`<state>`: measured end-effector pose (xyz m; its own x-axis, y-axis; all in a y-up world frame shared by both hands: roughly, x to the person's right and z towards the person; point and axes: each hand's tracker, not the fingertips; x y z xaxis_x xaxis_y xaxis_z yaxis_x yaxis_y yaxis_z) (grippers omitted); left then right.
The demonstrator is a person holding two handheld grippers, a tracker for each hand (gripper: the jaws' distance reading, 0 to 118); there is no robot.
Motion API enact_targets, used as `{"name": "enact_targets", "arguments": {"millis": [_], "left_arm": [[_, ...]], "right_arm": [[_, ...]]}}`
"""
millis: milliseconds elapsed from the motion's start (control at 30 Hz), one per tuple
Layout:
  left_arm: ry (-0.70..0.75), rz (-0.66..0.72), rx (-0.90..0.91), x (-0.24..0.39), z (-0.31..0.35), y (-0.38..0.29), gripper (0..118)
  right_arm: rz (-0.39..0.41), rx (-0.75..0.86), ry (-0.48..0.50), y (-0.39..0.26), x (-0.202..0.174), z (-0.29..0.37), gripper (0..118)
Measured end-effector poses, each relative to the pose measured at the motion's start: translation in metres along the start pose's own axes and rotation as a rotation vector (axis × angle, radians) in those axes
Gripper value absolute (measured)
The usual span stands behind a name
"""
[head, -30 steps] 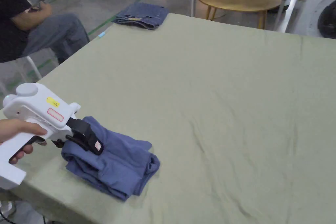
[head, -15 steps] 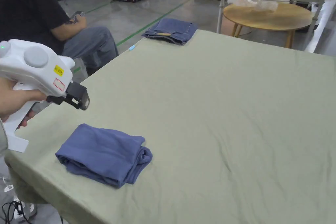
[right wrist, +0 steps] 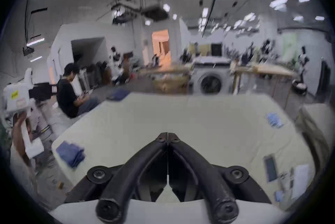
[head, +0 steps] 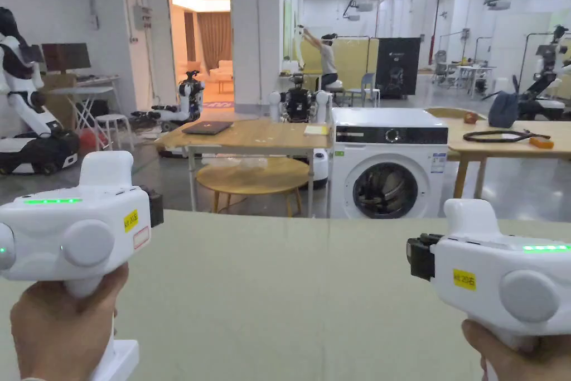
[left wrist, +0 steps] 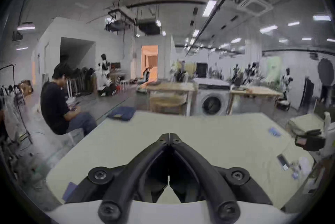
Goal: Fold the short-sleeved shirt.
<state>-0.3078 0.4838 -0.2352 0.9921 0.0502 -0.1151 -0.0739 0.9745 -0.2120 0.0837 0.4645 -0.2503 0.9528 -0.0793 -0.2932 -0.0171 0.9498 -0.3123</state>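
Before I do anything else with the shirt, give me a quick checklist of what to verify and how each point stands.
1. Left gripper empty, jaws closed on nothing: ok.
2. Right gripper empty, jaws closed on nothing: ok.
3. Blue shirt lies as a folded bundle near the corner of the green table: ok.
4. Fold neat and square: cannot tell, the picture is blurred.
5. Both grippers held up off the table, apart from the shirt: ok.
6. Folded jeans at the far corner lie apart from the shirt: ok.
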Motion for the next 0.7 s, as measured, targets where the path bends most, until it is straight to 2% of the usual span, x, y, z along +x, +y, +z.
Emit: {"name": "enact_targets", "arguments": {"millis": [133,233,367,500,700], "left_arm": [[0.007,-0.001,0.114,0.068,0.027,0.031,0],[0.017,-0.067,0.178,0.098,0.039,0.043,0],[0.033,-0.114,0.211,0.118,0.041,0.05,0],[0.013,-0.096,0.211,0.127,0.048,0.055,0],[0.013,-0.099,0.21,0.133,0.049,0.055,0]], "right_arm": [[0.029,0.131,-0.12,0.043,0.017,0.033,0],[0.003,0.191,-0.14,0.058,0.027,0.051,0],[0.045,0.224,-0.193,0.067,0.03,0.058,0],[0.01,0.224,-0.175,0.066,0.035,0.058,0],[0.015,0.227,-0.177,0.067,0.037,0.053,0]]}}
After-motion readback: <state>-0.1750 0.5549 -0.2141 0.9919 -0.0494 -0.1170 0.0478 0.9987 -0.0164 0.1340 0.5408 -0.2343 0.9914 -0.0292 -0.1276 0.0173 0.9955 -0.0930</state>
